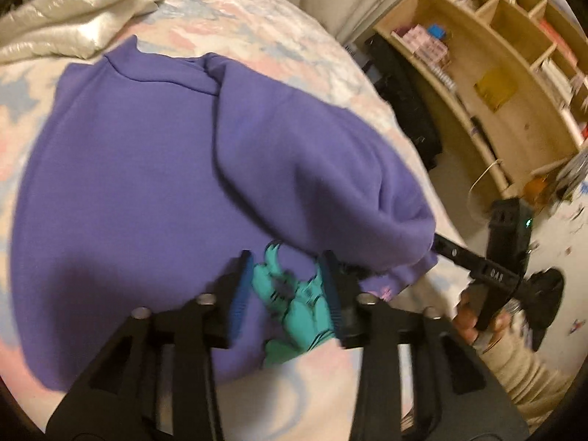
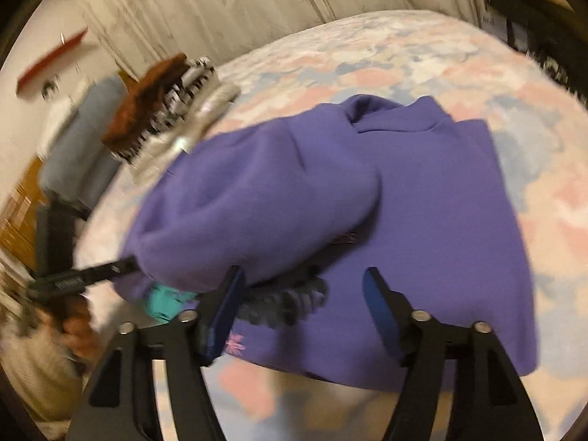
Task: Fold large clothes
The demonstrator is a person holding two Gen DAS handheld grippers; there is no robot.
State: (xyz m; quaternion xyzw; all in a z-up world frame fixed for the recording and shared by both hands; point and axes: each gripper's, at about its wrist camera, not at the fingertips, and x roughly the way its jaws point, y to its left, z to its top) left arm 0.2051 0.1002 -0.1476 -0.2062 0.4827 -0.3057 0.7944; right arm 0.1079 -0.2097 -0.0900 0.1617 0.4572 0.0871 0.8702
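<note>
Purple sweatshirt (image 1: pixel 139 169) spread on the bed (image 1: pixel 257 25), one side folded over its middle. Left gripper (image 1: pixel 290 286) tilted down over the hem, jaws part open, gripping nothing. Right gripper (image 2: pixel 303 305) angled down alongside, jaws wide, empty.

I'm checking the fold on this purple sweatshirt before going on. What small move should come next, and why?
Probably smooth the flap just laid over. The purple sweatshirt lies on the bedspread, but its folded-over side still bulges in a hump. Both the left gripper and right gripper stand open with no cloth pinched, so either could press the hump flat before the next fold.
</note>
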